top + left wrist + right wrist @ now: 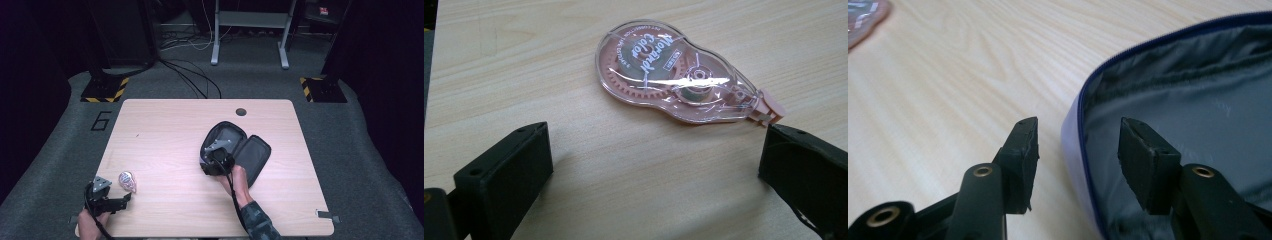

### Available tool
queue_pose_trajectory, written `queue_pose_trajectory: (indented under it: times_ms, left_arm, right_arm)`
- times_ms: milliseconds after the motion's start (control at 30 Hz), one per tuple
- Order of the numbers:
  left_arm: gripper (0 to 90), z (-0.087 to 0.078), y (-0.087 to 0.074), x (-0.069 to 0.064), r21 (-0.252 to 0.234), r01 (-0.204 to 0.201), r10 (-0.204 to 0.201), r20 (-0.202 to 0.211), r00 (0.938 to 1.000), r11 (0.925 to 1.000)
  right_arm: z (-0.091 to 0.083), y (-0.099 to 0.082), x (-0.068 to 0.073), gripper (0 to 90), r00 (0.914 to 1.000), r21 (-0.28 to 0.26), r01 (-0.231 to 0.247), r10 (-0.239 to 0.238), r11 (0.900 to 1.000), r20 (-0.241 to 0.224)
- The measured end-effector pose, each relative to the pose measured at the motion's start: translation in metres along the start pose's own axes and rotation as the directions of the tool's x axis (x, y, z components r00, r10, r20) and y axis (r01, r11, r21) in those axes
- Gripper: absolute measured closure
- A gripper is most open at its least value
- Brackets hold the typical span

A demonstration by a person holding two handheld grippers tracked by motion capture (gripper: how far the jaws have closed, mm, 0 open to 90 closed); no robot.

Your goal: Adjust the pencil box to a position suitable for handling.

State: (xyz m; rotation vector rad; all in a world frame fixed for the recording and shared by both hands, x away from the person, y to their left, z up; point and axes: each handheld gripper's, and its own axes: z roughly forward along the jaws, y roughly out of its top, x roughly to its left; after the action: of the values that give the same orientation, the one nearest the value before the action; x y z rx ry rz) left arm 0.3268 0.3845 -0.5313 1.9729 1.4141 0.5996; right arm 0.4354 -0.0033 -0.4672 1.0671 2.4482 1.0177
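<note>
2 grippers sit over the wooden table (165, 130). My left gripper (654, 165) is spread wide, jaws apart and holding nothing, with the pink correction tape dispenser (676, 75) lying flat just beyond, its tip near one jaw. My right gripper (1078, 150) is partly open astride the rim of the open dark pouch (1178, 100), perhaps touching it. Beyond the table, cables (192, 75) trail across the floor.
</note>
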Motion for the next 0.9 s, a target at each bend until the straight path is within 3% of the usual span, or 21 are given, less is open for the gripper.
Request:
queue_pose_trajectory:
  times_ms: [167,233,367,400,633,900]
  left_arm:
    - [0.4,0.000,0.000,0.000,0.001,0.000,0.000,0.001,1.0000,1.0000]
    - [0.4,0.000,0.000,0.000,0.001,0.000,0.000,0.001,1.0000,1.0000]
    - [0.4,0.000,0.000,0.000,0.001,0.000,0.000,0.001,1.0000,1.0000]
    - [0.4,0.000,0.000,0.000,0.001,0.000,0.000,0.001,1.0000,1.0000]
    - [0.4,0.000,0.000,0.000,0.001,0.000,0.000,0.001,1.0000,1.0000]
    - [0.4,0.000,0.000,0.000,-0.003,0.000,0.000,-0.001,1.0000,1.0000]
  right_arm:
    - [0.018,0.009,-0.001,55.5,0.9997,0.030,-0.004,0.003,0.9996,0.023]
    - [0.026,0.009,-0.001,66.8,0.9998,0.067,0.006,-0.007,0.9978,0.018]
    - [0.028,0.006,0.003,77.5,0.9999,0.078,0.010,-0.011,0.9969,0.007]
    - [0.026,0.003,0.005,81.3,0.9992,0.086,0.038,-0.038,0.9956,0.007]
    - [0.008,-0.015,0.011,82.0,0.9963,0.096,0.081,-0.078,0.9921,-0.038]
    - [-0.014,-0.041,0.009,79.8,0.9940,0.082,0.065,-0.057,0.9945,-0.093]
